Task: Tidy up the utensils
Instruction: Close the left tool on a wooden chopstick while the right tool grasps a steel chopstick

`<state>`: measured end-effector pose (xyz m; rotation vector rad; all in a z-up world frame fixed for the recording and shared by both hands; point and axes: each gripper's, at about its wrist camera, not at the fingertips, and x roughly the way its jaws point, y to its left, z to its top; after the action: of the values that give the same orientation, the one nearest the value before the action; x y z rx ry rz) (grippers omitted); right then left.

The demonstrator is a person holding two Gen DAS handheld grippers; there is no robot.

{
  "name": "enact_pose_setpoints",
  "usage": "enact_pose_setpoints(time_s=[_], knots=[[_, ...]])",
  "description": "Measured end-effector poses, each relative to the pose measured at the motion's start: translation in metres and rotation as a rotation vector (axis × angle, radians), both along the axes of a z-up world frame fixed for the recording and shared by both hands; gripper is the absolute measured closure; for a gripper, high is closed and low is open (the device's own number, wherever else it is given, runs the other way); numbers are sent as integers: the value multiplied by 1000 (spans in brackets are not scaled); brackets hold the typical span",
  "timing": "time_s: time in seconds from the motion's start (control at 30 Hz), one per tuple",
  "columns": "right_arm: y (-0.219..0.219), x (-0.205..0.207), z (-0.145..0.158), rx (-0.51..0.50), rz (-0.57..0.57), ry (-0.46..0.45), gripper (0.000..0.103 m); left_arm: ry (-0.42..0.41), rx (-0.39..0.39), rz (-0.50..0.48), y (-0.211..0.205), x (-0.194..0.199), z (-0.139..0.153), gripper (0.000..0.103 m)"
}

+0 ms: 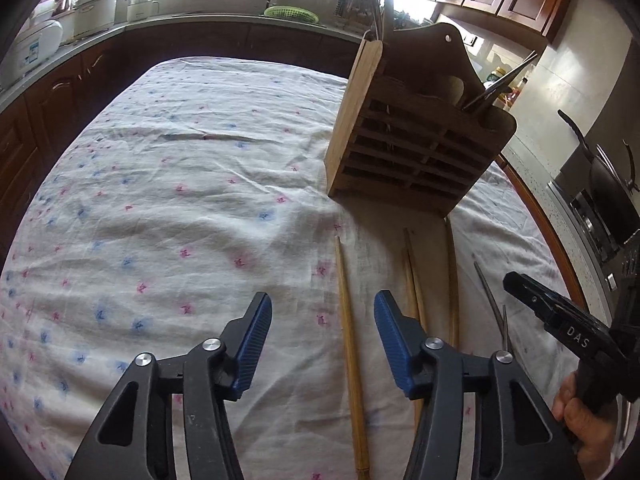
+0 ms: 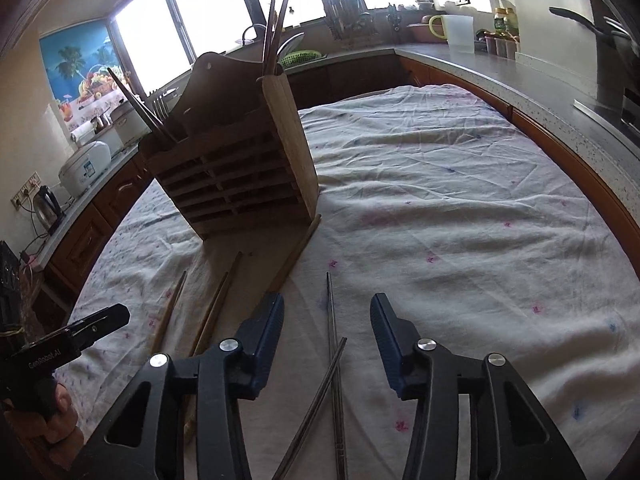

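A slatted wooden utensil holder [image 1: 408, 136] stands on the flowered tablecloth; it also shows in the right wrist view [image 2: 236, 160], with dark chopsticks [image 2: 276, 24] and forks standing in it. Several wooden chopsticks lie in front of it. One wooden chopstick [image 1: 350, 344] lies between the fingers of my open, empty left gripper [image 1: 323, 320]. Two metal chopsticks [image 2: 332, 344] lie crossed between the fingers of my open, empty right gripper [image 2: 327, 322]. Other wooden chopsticks [image 2: 216, 308] lie to their left. The right gripper also shows in the left wrist view [image 1: 560, 320].
The tablecloth [image 1: 180, 184] covers the whole table. A kitchen counter runs around it, with rice cookers [image 1: 36, 48], a sink with a green basket [image 1: 290, 12], a kettle [image 2: 46, 204], a white jug [image 2: 460, 32] and a stove with a pan [image 1: 600, 184].
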<state>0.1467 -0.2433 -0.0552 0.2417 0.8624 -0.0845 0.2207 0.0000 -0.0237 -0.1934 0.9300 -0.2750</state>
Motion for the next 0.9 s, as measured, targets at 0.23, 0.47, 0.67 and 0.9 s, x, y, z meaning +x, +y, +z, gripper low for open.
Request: enact_pose_setpoints(time_s=[0.23,0.47,0.67,0.9], knots=[[6,31,-18,-59,63,98,77,51,56,-60,-21,33,-10,69],[10,41,-29,-127,93,135,98,42,154,-103,-42,45,-24,90],[9,40,-28,-116,92,129,99,39,152,-112,-45,47,-26,98],[-3,29,-6,-58,41,47,99,-2,63,-96,-25,31,-3,99]])
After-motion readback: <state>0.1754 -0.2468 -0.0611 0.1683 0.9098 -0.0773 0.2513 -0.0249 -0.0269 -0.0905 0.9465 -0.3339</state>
